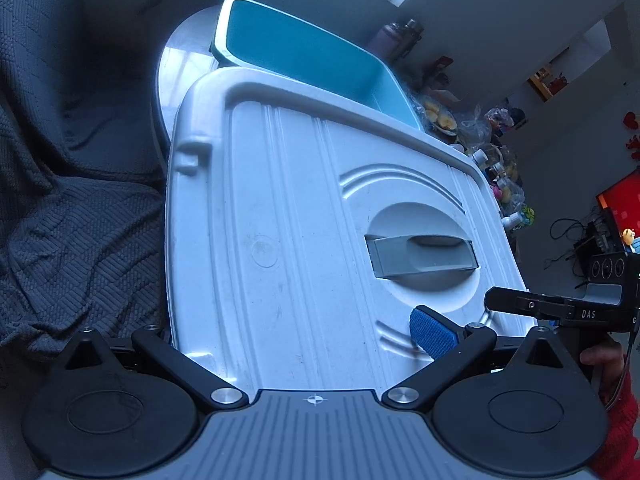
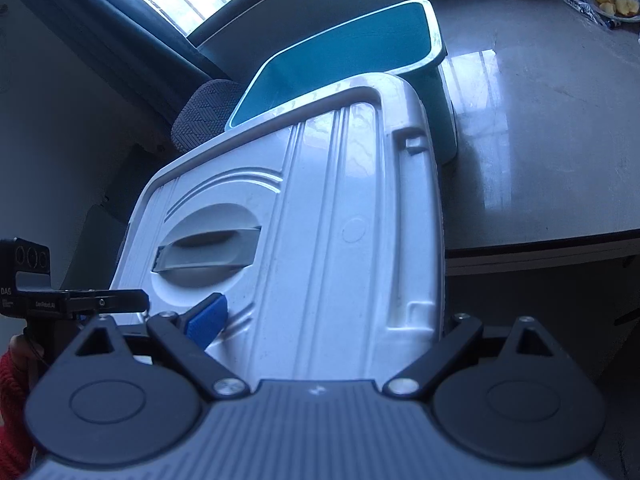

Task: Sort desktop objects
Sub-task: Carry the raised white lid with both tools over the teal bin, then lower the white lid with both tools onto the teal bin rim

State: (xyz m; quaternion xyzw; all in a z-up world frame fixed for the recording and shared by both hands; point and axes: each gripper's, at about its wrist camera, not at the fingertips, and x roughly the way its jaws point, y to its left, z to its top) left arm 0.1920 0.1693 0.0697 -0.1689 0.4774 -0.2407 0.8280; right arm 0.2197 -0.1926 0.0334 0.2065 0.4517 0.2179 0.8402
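1. The left gripper (image 1: pixel 296 332) has its jaws spread wide. Its outer finger sits just outside the left long edge of the white lid (image 1: pixel 300 200), and its blue inner pad (image 1: pixel 432 336) lies over the lid's top face, near the recessed grey handle (image 1: pixel 420 256).
2. The right gripper (image 2: pixel 336 318) mirrors this, also spread wide. Its blue pad (image 2: pixel 208 318) is over the lid and its outer finger is at the right long edge. Neither gripper spans the whole lid, and we cannot tell whether any pad presses on it.
3. The lid is tilted. Its far end is at the rim of the teal bin (image 1: pixel 300 52), which stands on the tabletop (image 2: pixel 540 140), and its near end reaches out past the tabletop edge towards us. We cannot see what bears its underside.
4. We judge the step in hand to be carrying the lid with both grippers, each outer finger braced against one long edge.
5. To do this well, we keep both hands level with each other and equally far apart, so that the lid neither twists nor slips out between them.
6. We hold the far end clear of the bin's rim before moving sideways.
7. We avoid closing a gripper mid-carry, because an inner pad sliding across the ribbed top could tip the lid.
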